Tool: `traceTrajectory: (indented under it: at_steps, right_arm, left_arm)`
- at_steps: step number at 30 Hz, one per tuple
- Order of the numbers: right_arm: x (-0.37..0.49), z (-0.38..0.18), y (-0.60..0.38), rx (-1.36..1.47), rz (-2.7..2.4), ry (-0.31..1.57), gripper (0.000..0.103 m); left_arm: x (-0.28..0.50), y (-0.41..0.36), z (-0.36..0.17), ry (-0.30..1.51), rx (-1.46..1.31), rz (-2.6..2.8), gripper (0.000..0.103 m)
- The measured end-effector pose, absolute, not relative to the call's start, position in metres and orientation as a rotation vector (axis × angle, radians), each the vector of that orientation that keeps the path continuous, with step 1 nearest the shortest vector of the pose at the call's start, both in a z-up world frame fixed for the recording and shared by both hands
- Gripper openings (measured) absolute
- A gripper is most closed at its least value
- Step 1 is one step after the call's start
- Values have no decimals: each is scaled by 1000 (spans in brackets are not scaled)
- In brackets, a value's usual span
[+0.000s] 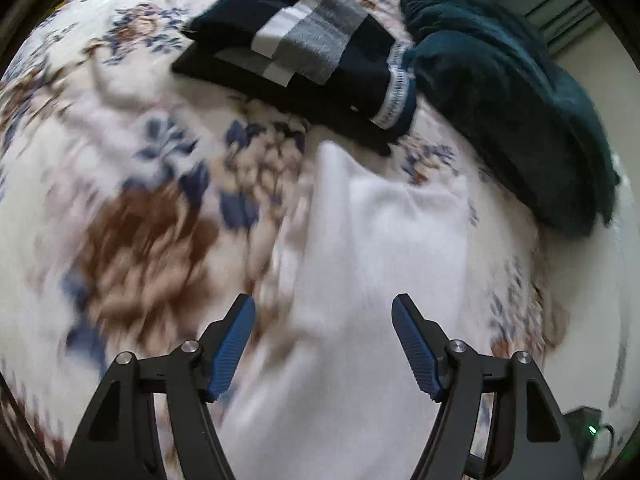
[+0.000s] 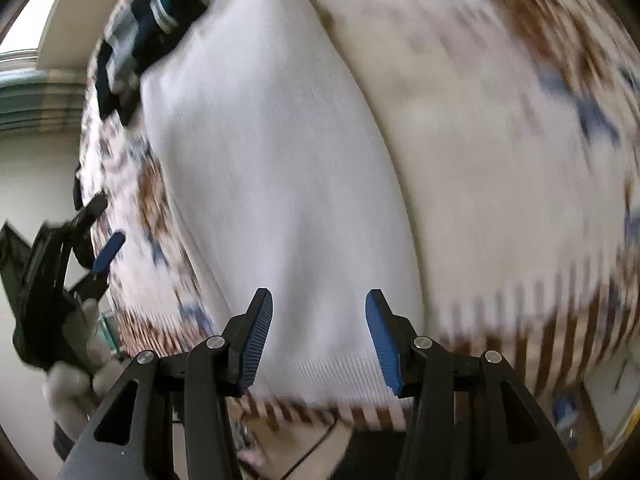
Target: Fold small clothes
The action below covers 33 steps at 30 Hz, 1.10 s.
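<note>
Both tools (image 1: 323, 344) (image 2: 319, 338) gape empty over white garment (image 2: 276, 184).

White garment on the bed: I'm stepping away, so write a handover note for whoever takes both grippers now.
Left gripper: jaws open, empty, over the white garment.
Right gripper: jaws open, empty, at the garment's near hem.
White garment lies flat on the floral blanket, unfolded.
Done: the dark striped garment looks folded, beside a dark green one.
Left: grasp and fold the white garment.
</note>
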State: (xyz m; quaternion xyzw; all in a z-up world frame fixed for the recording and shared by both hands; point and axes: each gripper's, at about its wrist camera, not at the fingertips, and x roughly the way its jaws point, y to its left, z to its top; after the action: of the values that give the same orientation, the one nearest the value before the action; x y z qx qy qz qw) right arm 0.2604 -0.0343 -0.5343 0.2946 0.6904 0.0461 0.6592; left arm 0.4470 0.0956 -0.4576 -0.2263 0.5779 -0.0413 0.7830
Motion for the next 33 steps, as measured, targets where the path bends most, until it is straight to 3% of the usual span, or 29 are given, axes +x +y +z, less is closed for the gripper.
traceTrajectory:
  at_steps: [4,5,6,10,13,15,17,24,28,33]
  right_arm:
    - [322,-545,-40,663,106,1530,51]
    - [334,-550,-40,660,106,1535,51]
    - [346,-555,-39,654,106,1542,51]
    - [373,-581,-45,650,129,1569,51]
    - [389,-586,-58,628,135,1575,51]
    - [402,-591,-65,624,130,1586,51]
    - [411,-594,-70,619,122,1594,51]
    - [430,-597,-71,636,139,1587,51]
    - [467,-593,-73,662,151,1500,51]
    - [566,-607,-76,637,183,1365,52]
  left_arm:
    - [486,82,-510,1360,-526,-122,64]
    - [488,80,-521,1362,-541,-130,36]
    - [488,79,-524,1354,-576,-149,15]
    - [479,84,-502,1200,-803,-327,13]
    - [479,105,-529,1300,-670,-154,20]
    - [477,124,-547,1324,-718,-101,56]
    - [475,133,-548,1315,-806,-127,57]
    - [482,120,-510,1252,-773,-199,75]
    - [521,90,-491,1228,-583,-211,75]
    - [568,58,-528,1330,-354,-142,75]
